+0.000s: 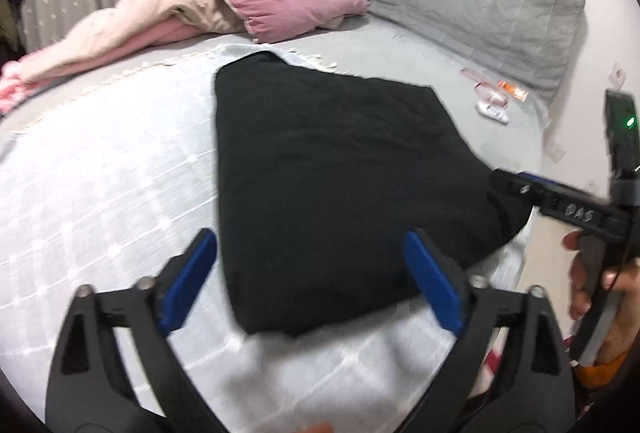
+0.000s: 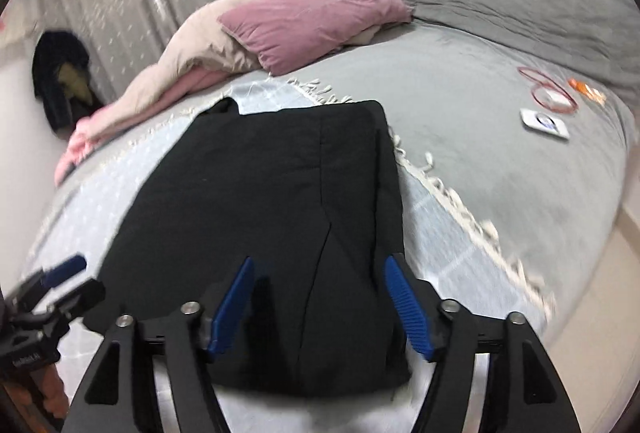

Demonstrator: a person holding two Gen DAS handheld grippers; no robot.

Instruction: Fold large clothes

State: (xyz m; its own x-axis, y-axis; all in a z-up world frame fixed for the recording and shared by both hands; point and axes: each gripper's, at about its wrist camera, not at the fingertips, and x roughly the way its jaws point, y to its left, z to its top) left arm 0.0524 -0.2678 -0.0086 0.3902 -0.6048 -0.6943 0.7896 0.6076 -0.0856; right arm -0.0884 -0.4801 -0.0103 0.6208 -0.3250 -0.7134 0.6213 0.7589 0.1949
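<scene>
The left gripper (image 1: 310, 283) is hovering with its blue-padded jaws spread wide, gripping nothing. The right gripper (image 2: 320, 303) is likewise gaping, its pads parted and bare. The person's right hand (image 1: 596, 285) is wrapping the right gripper's handle (fingers curled around it, seen at the frame's edge).

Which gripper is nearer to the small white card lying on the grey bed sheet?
Right. The right gripper is over the black folded garment's card-side edge; the left gripper is further from the small white card.
</scene>
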